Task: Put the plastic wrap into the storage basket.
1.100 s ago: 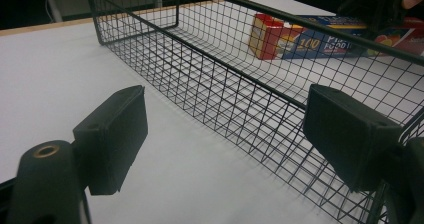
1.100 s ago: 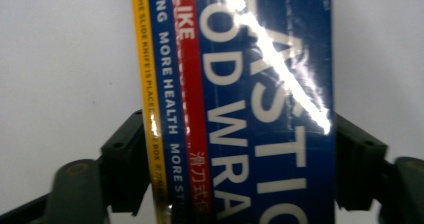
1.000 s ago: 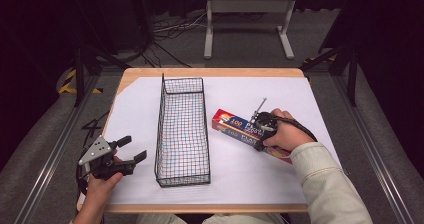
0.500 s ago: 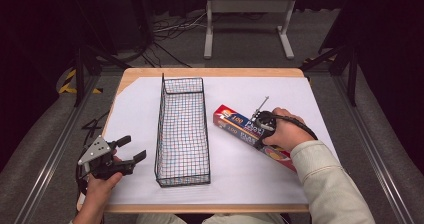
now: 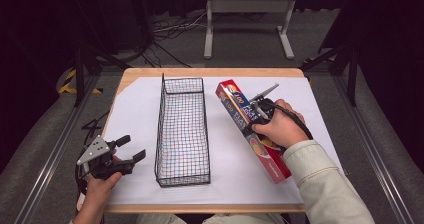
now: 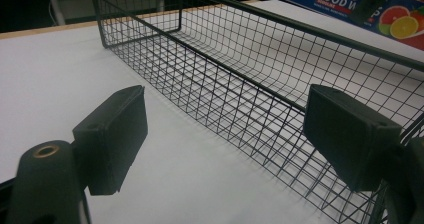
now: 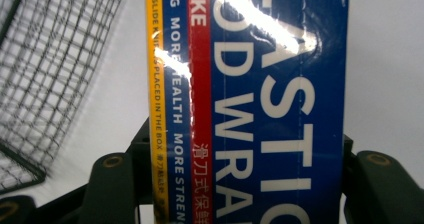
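The right gripper (image 5: 260,110) is clamping a long plastic wrap box (image 5: 235,109) across its width; in the right gripper view the box (image 7: 250,104) is sitting between the two jaws, which have just been closing onto its long sides. In the high view the box is lying at about 3 o'clock from the wire basket (image 5: 182,129), slanting from 11 o'clock at its far end to 5 o'clock at its near end. That far end is looking raised off the white table cover (image 5: 135,114), while the near end is hidden under the person's sleeve (image 5: 320,179), so whether it is touching the cover cannot be told.

The left gripper (image 5: 127,149) is waiting at about 8 o'clock from the basket, its jaws spread wide with nothing between them; in the left gripper view its pads (image 6: 112,134) are framing the basket's near wall (image 6: 240,114) without touching it.

Judging by the layout, the work is loading the box into the basket. The grasp is looking done and the lift is just starting. The carry over the basket's wall, the lowering and the release are all left, and the basket is holding nothing so far.
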Available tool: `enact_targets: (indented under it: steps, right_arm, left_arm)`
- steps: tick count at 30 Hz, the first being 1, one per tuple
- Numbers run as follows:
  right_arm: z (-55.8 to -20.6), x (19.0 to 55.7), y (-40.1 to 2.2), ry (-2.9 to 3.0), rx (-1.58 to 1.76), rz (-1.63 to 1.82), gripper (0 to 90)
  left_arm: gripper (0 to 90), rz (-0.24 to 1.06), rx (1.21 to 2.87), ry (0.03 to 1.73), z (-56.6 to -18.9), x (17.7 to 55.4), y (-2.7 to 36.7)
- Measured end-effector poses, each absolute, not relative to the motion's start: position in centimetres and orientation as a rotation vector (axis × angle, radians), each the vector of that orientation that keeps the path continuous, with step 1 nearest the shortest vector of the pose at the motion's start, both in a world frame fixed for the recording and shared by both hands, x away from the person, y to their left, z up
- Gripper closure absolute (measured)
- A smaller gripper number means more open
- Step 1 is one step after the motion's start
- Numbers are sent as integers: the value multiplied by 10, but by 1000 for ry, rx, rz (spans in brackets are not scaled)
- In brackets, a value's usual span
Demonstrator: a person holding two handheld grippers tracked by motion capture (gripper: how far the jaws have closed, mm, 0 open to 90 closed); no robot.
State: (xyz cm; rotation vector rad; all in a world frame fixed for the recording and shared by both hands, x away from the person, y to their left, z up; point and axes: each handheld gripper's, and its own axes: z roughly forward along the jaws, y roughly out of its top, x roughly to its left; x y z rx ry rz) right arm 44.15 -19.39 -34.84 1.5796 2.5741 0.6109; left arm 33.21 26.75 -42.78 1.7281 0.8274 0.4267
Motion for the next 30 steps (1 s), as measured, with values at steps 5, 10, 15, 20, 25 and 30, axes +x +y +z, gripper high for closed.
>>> enact_targets:
  steps: [5,10,15,20,25,30]
  right_arm:
    - [-336,440,-189,2417,1741,675,407]
    - [-326,439,-189,2325,1794,724,407]
    - [-312,437,-190,2221,1915,806,407]
    - [-302,435,-189,2154,1960,869,407]
    - [-297,434,-182,2115,1997,921,407]
    - [-290,435,-167,2077,2012,943,406]
  left_arm:
    - [186,428,1724,827,-427,332,268]
    - [186,429,1725,826,-427,332,268]
    - [186,430,1721,826,-427,332,268]
    - [187,434,1719,824,-427,332,268]
    - [186,433,1716,829,-427,332,269]
    - [187,433,1710,829,-427,332,269]
